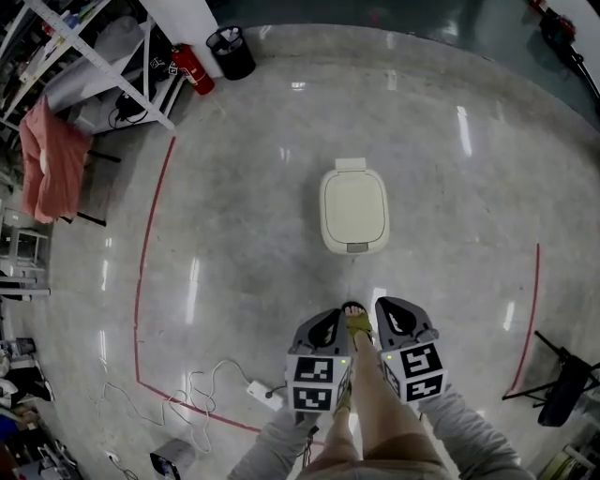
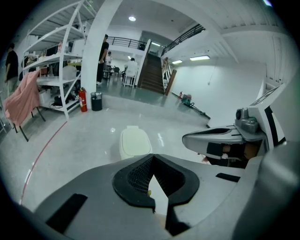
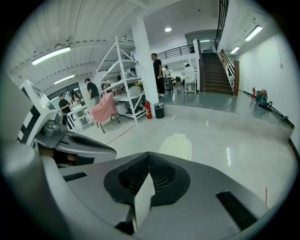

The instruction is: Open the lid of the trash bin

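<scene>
The bin (image 1: 353,211) sits on the floor (image 1: 234,244), far from both grippers, its lid (image 1: 354,199) shut. Left gripper (image 1: 328,323) and right gripper (image 1: 398,317) are near, side by side, jaws pressed together, holding nothing.

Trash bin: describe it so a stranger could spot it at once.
On the grey floor, between the red taped lines, the trash bin stands alone. It is cream with a shut rounded lid, unlike the black basket by the pillar.
</scene>
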Motion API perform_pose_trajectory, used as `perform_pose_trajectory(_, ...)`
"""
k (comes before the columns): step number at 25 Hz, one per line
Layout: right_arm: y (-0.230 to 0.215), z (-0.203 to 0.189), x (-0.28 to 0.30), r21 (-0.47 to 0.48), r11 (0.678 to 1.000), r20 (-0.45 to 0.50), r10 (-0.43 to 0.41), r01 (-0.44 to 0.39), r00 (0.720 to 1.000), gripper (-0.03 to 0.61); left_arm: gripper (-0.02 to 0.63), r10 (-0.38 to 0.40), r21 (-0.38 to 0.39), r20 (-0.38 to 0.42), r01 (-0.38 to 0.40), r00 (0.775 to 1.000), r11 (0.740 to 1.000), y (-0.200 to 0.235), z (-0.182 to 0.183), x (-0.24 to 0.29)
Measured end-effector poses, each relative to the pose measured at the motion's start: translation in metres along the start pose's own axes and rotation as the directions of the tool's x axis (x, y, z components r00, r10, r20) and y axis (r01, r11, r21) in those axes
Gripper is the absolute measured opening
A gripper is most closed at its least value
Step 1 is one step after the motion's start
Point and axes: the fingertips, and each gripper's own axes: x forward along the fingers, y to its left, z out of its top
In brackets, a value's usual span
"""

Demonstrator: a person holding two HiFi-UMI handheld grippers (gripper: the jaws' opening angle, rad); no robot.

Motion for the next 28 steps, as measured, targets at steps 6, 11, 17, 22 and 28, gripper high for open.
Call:
perform_pose_trajectory(6,-0.022,-0.023,0.057,0.022,1.000,-0.045,-0.006,0.007,0.999,-0.005,0.005,0.000,0.001,-0.050,0.000,0.999,1.000,0.023,-0.016,0.050)
perform_pose_trajectory(11,-0.038,-0.049,0.106,0.026,1.000,-0.082,-0.010,0.012,0.997,-0.005,0.005,-0.002,-0.012,-0.076,0.001,0.997,1.000,0.037,-0.036,0.090)
perform_pose_trajectory(17,-0.062,-0.079,0.155,0.036,0.999,-0.115,-0.032,0.037,0.993,-0.005,0.005,0.003,-0.045,-0.092,-0.007,0.996,0.999,0.053,-0.056,0.132)
perform_pose_trajectory(22,-0.075,-0.108,0.190,0.029,0.999,-0.150,-0.035,0.040,0.988,-0.005,0.005,0.014,-0.073,-0.097,-0.021,0.995,0.997,0.069,-0.073,0.161)
perform_pose_trajectory(28,-0.088,-0.136,0.223,0.053,0.997,-0.172,-0.050,0.060,0.984,-0.005,0.005,0.020,-0.105,-0.097,-0.030,0.995,0.994,0.079,-0.095,0.189)
